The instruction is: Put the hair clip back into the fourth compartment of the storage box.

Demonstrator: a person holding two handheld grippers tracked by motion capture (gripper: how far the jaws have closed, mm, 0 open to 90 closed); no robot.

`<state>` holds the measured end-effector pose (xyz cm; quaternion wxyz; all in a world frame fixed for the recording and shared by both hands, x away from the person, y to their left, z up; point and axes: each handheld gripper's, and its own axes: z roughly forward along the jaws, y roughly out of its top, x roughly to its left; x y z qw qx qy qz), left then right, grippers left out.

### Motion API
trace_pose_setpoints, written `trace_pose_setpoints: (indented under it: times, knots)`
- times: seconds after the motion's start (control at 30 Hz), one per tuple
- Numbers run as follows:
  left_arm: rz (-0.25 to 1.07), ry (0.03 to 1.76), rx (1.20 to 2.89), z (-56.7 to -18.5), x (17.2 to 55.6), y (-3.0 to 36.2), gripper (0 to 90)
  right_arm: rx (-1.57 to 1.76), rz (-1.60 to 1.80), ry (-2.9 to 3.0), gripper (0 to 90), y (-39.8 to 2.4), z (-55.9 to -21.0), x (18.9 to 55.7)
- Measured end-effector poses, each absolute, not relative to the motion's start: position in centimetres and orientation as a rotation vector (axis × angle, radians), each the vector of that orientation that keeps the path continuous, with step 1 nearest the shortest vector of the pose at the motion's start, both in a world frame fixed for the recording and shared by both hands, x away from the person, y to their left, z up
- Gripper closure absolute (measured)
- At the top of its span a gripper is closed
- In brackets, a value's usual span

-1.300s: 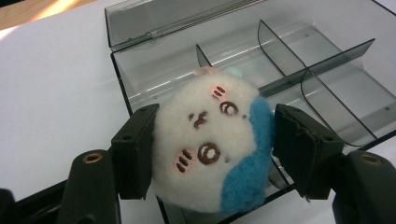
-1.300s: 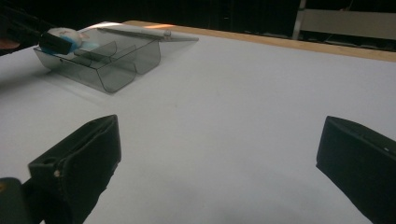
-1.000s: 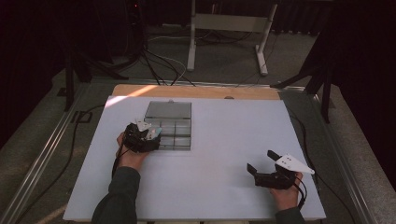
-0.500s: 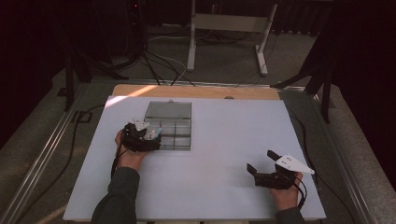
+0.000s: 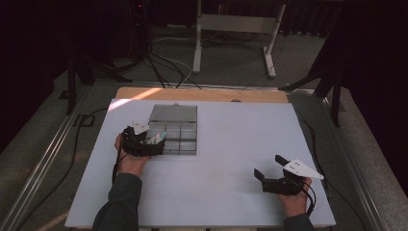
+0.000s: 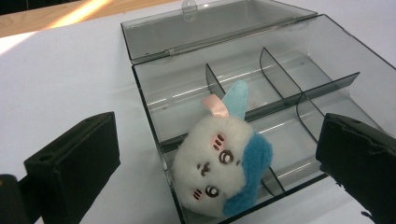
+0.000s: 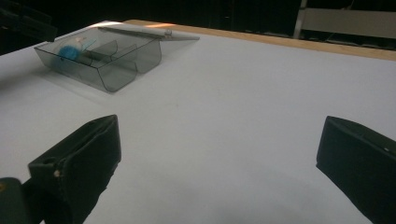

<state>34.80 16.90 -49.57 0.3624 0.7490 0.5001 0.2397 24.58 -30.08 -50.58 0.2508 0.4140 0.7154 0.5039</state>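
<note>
The small plush toy, white with a blue patch and a pink bow, lies in the clear compartment box, in the corner compartment closest to the left gripper. In the left gripper view the toy is between the two black jaws, but both of them stand well apart from it, so nothing is gripped. The toy leans partly over the box wall at that corner, with its face turned up toward the camera. The jaws are wide open; they have just been opening, and the toy is free between them.

In the high view the left gripper is at the near left corner of the box, which sits on the white table with its lid folded back flat on the far side. The right gripper rests on the table near the right front edge, well apart from the box. Its jaws are also wide open and hold nothing; in the right gripper view only bare table is between them, and the box with the toy is far away at the upper left.

Compared with one second ago, the left hand is in almost the same place at the box corner, and the right hand and the box are as they were.
</note>
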Motion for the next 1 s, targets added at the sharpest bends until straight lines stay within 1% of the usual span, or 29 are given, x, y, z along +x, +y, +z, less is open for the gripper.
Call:
trace_pose_setpoints:
  times: [0.43,0.67,1.0]
  knots:
    - [0.625,1.241,1.879,-48.0,33.5,18.0,0.7,1.128,1.373,1.948,0.0,-30.1,-50.6,24.6]
    - [0.67,1.185,1.853,-47.1,32.3,18.3,0.8,1.129,1.375,1.947,0.0,-30.1,-50.6,24.6]
    - [0.68,1.093,1.807,-46.2,30.0,19.0,0.8,1.129,1.376,1.944,0.0,-30.1,-50.6,24.5]
